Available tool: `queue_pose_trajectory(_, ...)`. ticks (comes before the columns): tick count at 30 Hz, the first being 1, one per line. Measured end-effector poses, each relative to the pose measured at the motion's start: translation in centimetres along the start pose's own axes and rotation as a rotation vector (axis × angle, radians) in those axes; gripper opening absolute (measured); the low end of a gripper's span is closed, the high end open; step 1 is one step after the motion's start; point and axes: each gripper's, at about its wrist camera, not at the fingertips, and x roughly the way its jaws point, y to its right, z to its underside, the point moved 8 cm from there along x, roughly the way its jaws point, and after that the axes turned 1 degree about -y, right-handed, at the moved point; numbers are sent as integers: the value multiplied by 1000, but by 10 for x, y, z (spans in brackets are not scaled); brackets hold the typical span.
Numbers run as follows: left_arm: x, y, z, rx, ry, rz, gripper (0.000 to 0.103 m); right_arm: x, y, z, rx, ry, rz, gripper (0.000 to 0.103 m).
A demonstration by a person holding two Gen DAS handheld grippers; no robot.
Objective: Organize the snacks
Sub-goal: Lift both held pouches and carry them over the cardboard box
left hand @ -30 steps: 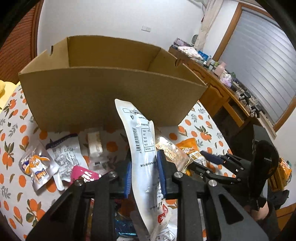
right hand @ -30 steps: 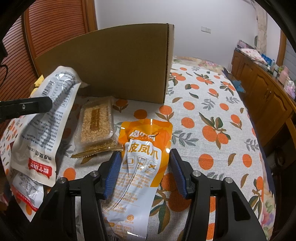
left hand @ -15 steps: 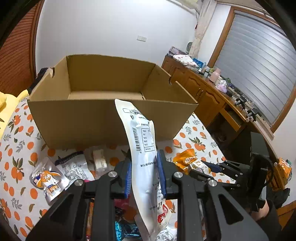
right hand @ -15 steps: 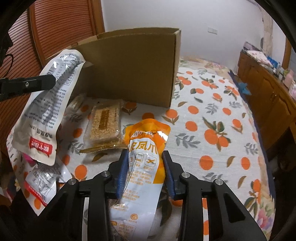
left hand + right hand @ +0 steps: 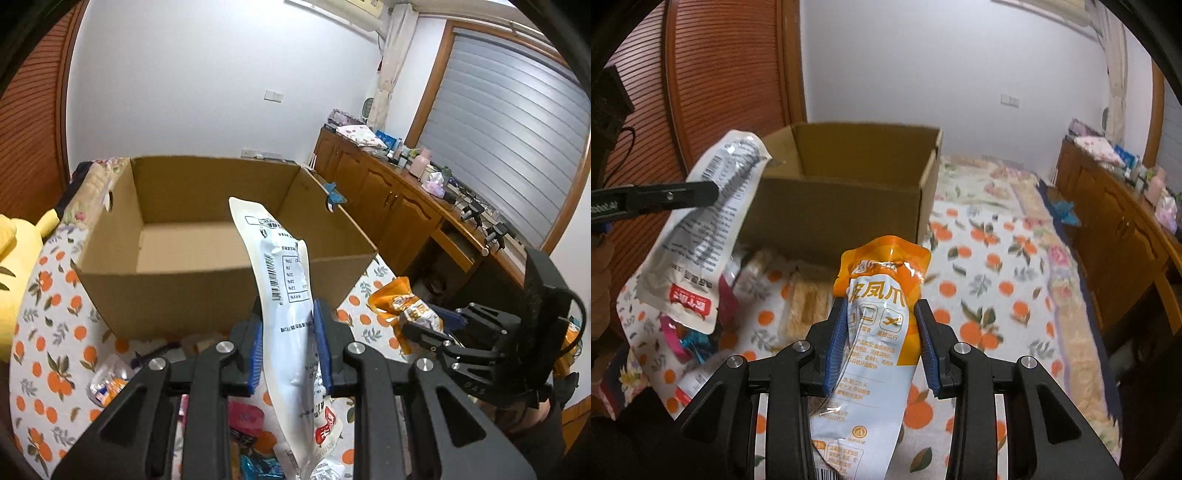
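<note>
Above the orange-print tablecloth (image 5: 990, 258) we hold two snack packs in the air, short of the open cardboard box (image 5: 207, 236). Our left gripper (image 5: 289, 345) is clamped on the white pouch (image 5: 286, 295) about midway along its length, so the pack stands up between the blue pads with its red-labelled end hanging below. Our right gripper (image 5: 881, 341) is likewise closed around the orange pouch (image 5: 882, 295), its top edge rising clear of the fingers. The box floor, as far as it shows, holds nothing yet.

We judge the step in hand to be carriage of both packs to the box. To do it well, each pouch should pass fully over the near wall before the jaws part, since a limp foil pack released early would likely drape on the rim or fall outside. Letting go low inside the box, one pack to each side, should keep them lying flat and apart. Crossing the two tools over the opening is best avoided.

More packets (image 5: 107, 384) lie scattered on the cloth in front of the box, among them a pale cereal-bar pack (image 5: 809, 302), blurred in the right view. Around the table we note white walls, a reddish slatted door (image 5: 727, 81), a wooden sideboard (image 5: 406, 206) crowded with small items, and a grey shuttered window (image 5: 502, 140)
</note>
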Motion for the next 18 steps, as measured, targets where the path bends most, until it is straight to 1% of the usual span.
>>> queue_pose_trajectory(10,-16,-14,-44,43,39,-28,21,-12,-5,-58,-38,73,0,36)
queue_pose_trajectory(14,-15,-21,-62,54,47,-38,21,-6,-3,-83,-39,95,-12,36)
queue_pose_trajectory(18,-10,-34,-79,45,53,-51,21,8,-2,-107,-43,104,-35,36)
